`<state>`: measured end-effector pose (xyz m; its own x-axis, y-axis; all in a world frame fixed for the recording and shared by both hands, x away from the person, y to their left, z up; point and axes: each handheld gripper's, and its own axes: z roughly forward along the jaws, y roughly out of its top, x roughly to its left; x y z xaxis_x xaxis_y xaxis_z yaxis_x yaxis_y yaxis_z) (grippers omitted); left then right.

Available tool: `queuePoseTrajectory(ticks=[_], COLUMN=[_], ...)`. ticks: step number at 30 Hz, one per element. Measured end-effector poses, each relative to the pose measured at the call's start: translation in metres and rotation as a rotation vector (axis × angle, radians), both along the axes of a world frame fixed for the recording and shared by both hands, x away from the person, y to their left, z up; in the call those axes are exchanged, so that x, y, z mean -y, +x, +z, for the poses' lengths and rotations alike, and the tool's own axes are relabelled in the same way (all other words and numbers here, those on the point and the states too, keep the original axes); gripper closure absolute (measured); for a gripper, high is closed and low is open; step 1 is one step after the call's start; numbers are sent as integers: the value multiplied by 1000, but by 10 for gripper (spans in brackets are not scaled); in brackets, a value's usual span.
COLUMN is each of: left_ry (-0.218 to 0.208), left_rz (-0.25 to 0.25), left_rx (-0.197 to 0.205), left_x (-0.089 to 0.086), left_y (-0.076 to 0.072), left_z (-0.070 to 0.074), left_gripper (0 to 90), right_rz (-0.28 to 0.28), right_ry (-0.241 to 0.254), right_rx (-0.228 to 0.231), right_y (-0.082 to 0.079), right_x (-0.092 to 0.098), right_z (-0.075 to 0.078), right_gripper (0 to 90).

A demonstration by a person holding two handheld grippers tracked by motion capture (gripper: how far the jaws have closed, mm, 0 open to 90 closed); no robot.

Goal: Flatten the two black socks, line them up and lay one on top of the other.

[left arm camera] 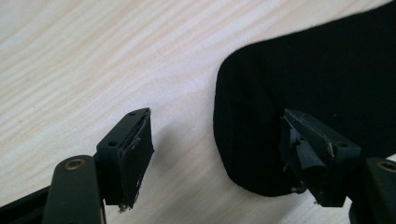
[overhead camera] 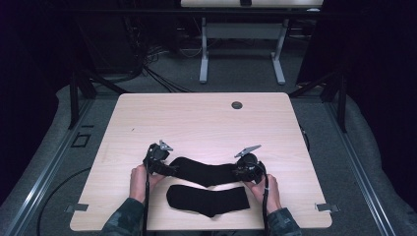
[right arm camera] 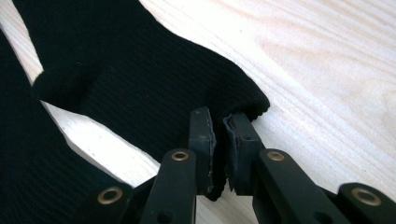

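The right gripper point(right arm camera: 219, 135) pinches the cuff of the upper sock point(overhead camera: 206, 172), pinning it on the table point(overhead camera: 206, 123); the left gripper point(left arm camera: 215, 149) gapes, jaws astride the toe end, gripping nothing, above the second sock point(overhead camera: 209, 199)

The table point(overhead camera: 206, 123) shows a pale wood-grain top, smooth with a soft sheen, and a small dark plastic-looking grommet point(overhead camera: 237, 105) set in it. The upper sock point(overhead camera: 206, 173) is black knitted cloth, finely ribbed and matt; the lower sock point(overhead camera: 209, 199) looks like the same dull black knit. The left gripper point(left arm camera: 217, 149) has matt black jaws with worn, frayed pad edges and brass-coloured rivets. The right gripper point(right arm camera: 219, 140) shows the same matt black, with shiny brass rings at the pivots.
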<state>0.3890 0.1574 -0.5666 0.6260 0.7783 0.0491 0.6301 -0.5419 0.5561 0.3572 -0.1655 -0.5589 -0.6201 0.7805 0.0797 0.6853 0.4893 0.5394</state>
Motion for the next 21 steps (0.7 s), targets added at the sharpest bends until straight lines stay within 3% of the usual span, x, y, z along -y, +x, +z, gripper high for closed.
queuePoseTrajectory(ticks=[12, 13, 18, 21], left_ry=[6, 3, -5, -5], left_rz=[-7, -9, -5, -3], left_rx=[0, -2, 1, -1], left_x=[6, 7, 10, 11], left_y=[-12, -13, -20, -22], left_z=[0, 0, -1, -1], left_gripper=[273, 274, 276, 276], right_rz=[5, -3, 8, 0], right_ry=[-10, 11, -14, 5], right_rx=[-8, 1, -6, -2], right_y=[-1, -2, -1, -2], right_x=[11, 11, 18, 20], right_z=[-1, -3, -2, -3], right_gripper=[812, 811, 792, 776])
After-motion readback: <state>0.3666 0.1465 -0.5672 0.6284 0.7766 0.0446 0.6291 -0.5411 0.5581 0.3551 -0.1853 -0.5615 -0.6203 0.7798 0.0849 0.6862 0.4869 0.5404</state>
